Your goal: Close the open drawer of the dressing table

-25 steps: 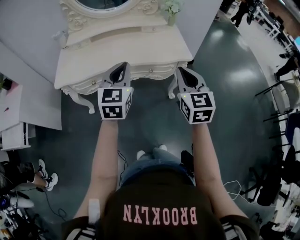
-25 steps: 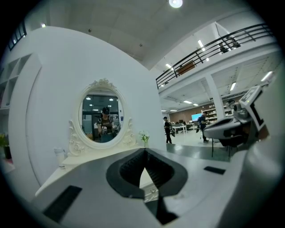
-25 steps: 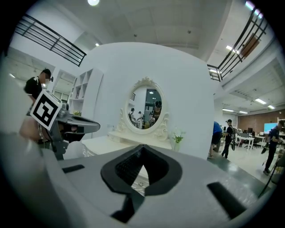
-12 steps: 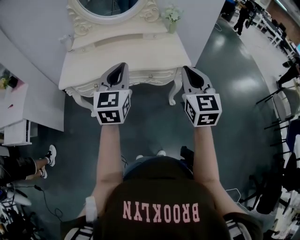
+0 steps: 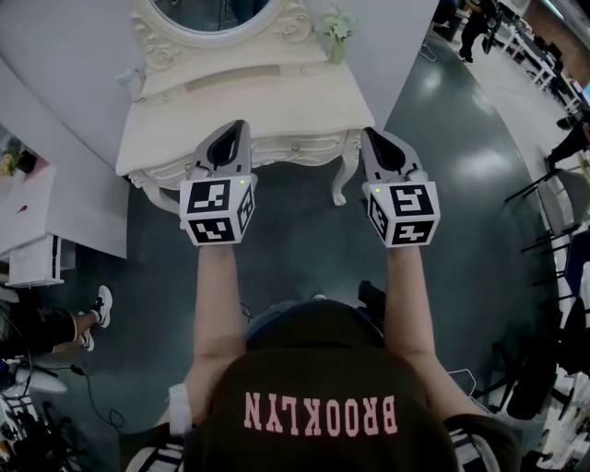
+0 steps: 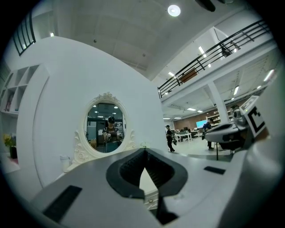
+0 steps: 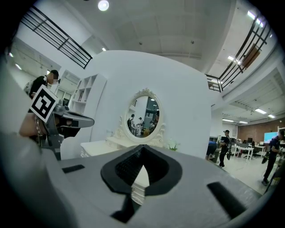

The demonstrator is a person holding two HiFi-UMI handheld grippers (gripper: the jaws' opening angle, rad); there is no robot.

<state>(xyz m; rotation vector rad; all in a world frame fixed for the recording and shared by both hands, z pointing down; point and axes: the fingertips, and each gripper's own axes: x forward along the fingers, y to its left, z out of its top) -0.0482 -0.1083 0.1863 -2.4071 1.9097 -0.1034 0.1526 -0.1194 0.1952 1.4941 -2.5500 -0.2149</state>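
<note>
step: I can't pin this one. Both grippers hang just short of the table's front edge, touching nothing. That fits lining up for a push, and it fits backing off after one.
task thing: dressing table (image 5: 277,97) sits at the top centre of the head view. Its knobbed drawer front (image 5: 297,146) runs under the front edge, between the two grippers.
drawer state: from above I see nothing sticking out past the top, so the front looks flush. The grippers cover parts of it, so I won't call that certain.
left gripper: left gripper (image 5: 240,125) is in the upper-left middle of the head view. Its own view shows the jaw tips meeting, nothing pinched, and a cream front with a small knob through the gap.
right gripper: right gripper (image 5: 370,133) is in the upper-right middle, by the table's right corner and leg. Its tips are together too and it carries nothing.
next move: if any part of the drawer is out, I'd press the closed tips flat and square on the front, both sides evenly so it doesn't rack. If it is flush, nothing is left to push.
writing: BROOKLYN in pink on the dark shirt (image 5: 318,415), bottom centre, reads upside down from the head view.
markers: black-and-white square codes on both gripper cubes, no words.
other labels: I can read no brand on the table or on the mirror (image 5: 212,7).
</note>
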